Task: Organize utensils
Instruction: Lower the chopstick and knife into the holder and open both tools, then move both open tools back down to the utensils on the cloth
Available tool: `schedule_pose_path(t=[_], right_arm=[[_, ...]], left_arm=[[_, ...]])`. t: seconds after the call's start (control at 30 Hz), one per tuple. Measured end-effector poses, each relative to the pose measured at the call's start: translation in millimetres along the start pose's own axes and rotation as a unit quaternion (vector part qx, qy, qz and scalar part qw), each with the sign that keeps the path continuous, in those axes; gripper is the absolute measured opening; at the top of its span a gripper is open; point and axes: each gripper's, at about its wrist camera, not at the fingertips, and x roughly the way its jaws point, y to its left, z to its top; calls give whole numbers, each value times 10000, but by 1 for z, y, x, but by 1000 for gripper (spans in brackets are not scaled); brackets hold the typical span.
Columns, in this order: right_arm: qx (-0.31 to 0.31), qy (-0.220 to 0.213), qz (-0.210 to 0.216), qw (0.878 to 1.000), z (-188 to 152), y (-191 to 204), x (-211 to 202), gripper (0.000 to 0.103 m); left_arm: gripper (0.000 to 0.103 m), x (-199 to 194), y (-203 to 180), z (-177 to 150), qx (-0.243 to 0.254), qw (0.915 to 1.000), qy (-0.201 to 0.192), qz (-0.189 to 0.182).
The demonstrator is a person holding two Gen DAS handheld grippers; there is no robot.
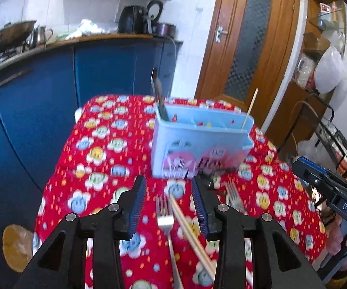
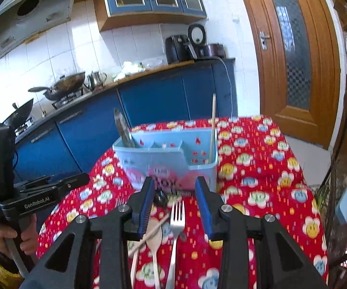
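Left gripper (image 1: 169, 201) held with jaws apart above a red flowered tablecloth (image 1: 106, 144), a fork (image 1: 166, 219) and chopstick (image 1: 190, 231) seen between its fingers, a second fork (image 1: 233, 195) just beside, blue utensil caddy (image 1: 197, 144) beyond, one chopstick (image 1: 250, 110) stood inside, right gripper (image 1: 330, 187) at the right edge.

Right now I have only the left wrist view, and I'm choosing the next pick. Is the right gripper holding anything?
Observer: No. The right gripper is open and empty, and a fork lies on the cloth between its fingers.
Operator: I see only forks and a chopstick down there. Are there any spoons?
Observer: Yes. A pale spoon lies just left of that fork, and a chopstick lies across it.
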Motion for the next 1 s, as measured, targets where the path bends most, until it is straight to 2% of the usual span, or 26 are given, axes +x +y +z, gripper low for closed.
schedule_pose_path(t=[0.27, 0.57, 0.83, 1.0], right_arm=[[-2, 658, -55, 9978, -22, 1, 12, 38], [-95, 1366, -87, 9905, -34, 3, 36, 39], [-189, 2171, -28, 9760, -45, 2, 63, 38], [-332, 2548, -33, 9664, -48, 3, 77, 37]], left_arm=[[40, 21, 10, -25, -67, 9975, 701, 117], [40, 46, 18, -42, -66, 9891, 1457, 181], [40, 65, 20, -43, -60, 9793, 2009, 229], [40, 70, 15, -37, 51, 9758, 2180, 156]])
